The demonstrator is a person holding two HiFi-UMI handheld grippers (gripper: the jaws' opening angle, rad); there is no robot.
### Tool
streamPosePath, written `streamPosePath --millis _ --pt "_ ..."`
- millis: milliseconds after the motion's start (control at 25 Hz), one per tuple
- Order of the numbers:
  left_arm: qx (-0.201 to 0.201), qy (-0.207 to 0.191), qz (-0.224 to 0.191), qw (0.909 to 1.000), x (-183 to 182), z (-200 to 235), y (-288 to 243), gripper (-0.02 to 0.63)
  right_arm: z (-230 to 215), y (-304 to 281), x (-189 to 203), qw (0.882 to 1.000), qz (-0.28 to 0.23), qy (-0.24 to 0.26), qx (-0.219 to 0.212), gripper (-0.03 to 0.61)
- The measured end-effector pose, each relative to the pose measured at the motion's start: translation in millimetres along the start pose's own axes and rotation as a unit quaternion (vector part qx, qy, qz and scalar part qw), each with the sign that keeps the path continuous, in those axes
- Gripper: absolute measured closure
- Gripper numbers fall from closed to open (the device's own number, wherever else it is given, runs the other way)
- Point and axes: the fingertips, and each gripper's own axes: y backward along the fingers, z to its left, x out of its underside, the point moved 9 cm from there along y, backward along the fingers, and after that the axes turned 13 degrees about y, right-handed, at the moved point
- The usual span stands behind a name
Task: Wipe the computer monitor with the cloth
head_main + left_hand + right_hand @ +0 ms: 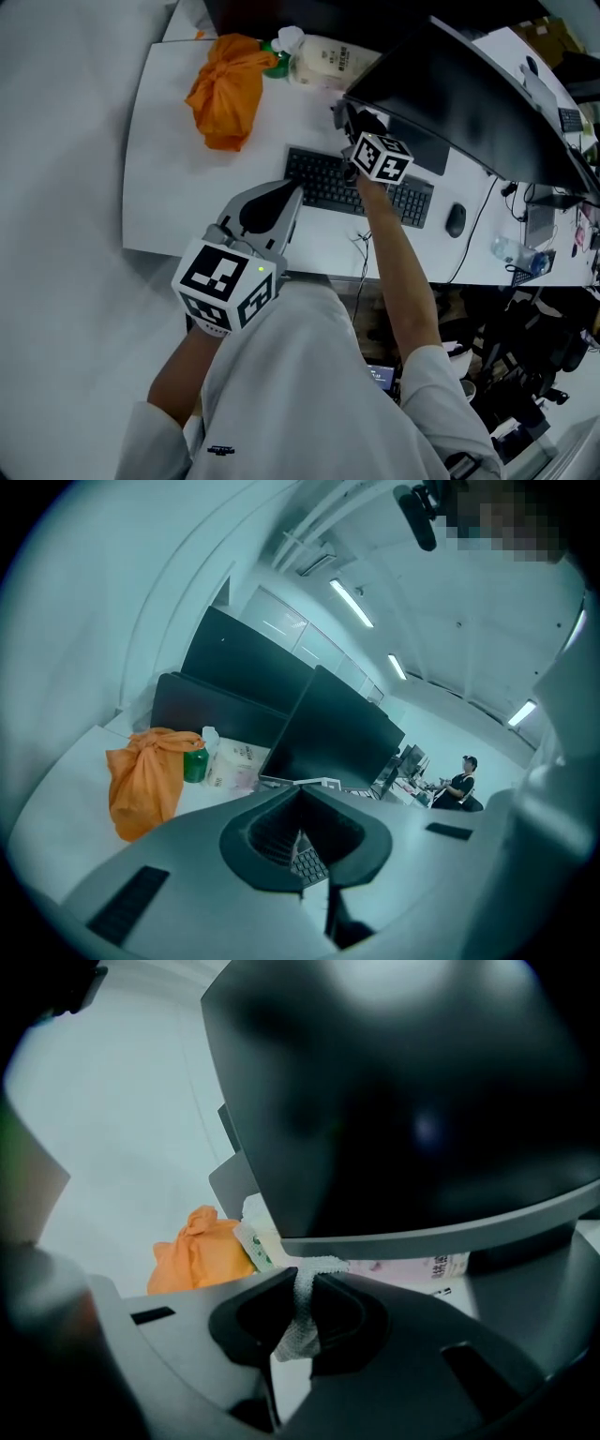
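My right gripper pinches the cloth at the lower left corner of the monitor. My left gripper, closed and empty, hovers over the worktop's near edge.

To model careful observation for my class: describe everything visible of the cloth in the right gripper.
The cloth is white and thin, with a fine mesh-like weave. Only a narrow bunched strip shows, standing upright between the jaws of the right gripper, which are shut on it. Its upper end fans out against the lower edge of the dark monitor, apparently touching it; its lower end hangs loose behind the jaw tips.
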Motion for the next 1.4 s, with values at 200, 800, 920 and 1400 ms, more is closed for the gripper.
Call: streamPosePath --millis 200,800,920,1400 --pt "0.003 0.010 0.002 0.9999 1.2 8.2 7.2 0.595 22.0 -17.4 -3.2 1.000 0.001 -0.011 -0.006 0.535" --pt "0.010 0.012 -0.021 0.9997 -32.5 40.2 29.0 0.595 47.9 -24.5 -34.9 0.991 -0.068 -0.105 0.056 0.538" --pt "0.018 0.008 -0.021 0.9996 -38.0 43.7 31.9 0.595 48.8 -16.2 -42.8 0.983 -0.089 -0.146 0.072 0.538" --pt "0.039 -0.017 -0.018 0.9989 -49.5 49.3 46.9 0.595 48.9 -7.3 -46.5 0.926 -0.144 -0.332 0.104 0.538"
